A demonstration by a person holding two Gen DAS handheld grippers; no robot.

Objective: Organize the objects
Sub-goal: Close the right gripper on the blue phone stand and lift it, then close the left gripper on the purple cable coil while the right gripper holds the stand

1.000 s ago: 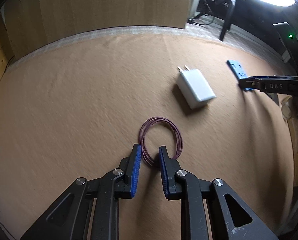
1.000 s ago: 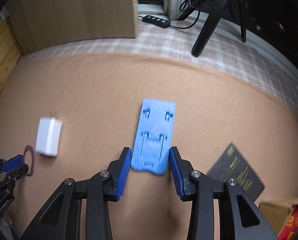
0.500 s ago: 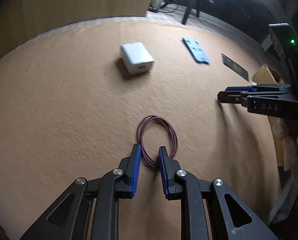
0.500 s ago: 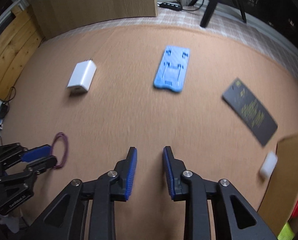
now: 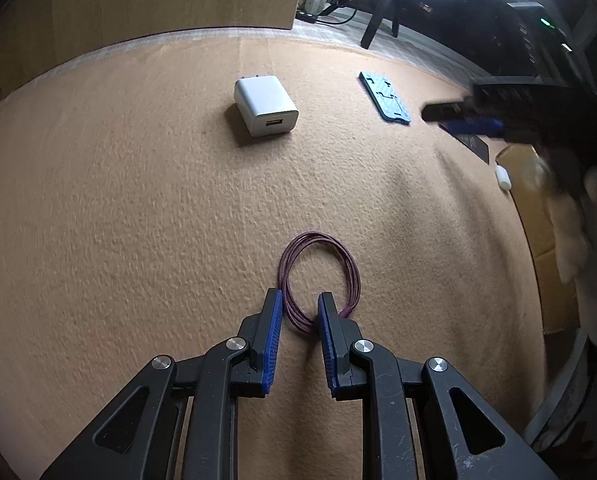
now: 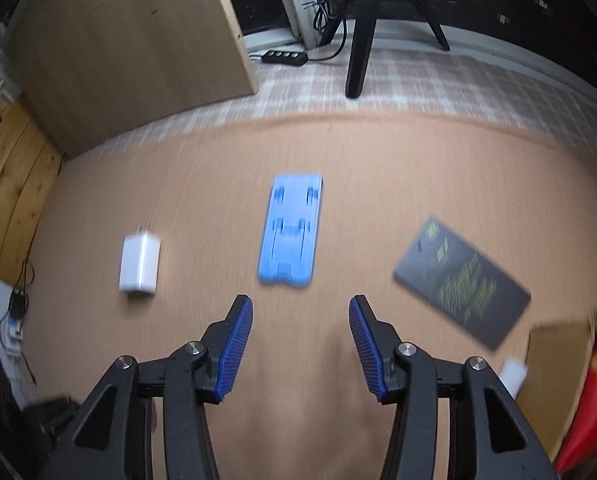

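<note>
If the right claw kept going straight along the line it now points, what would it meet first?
Probably the blue phone stand, lying flat just ahead of the open right claw, whose jaws have just been opening with nothing between them. Since it points steeply down, it may touch the tan cloth first.

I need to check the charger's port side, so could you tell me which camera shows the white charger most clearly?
The left wrist view: the white charger is sharp there, with its port face and prongs visible. In the right wrist view, the charger is blurred by motion, so only its white block shape reads.
</note>
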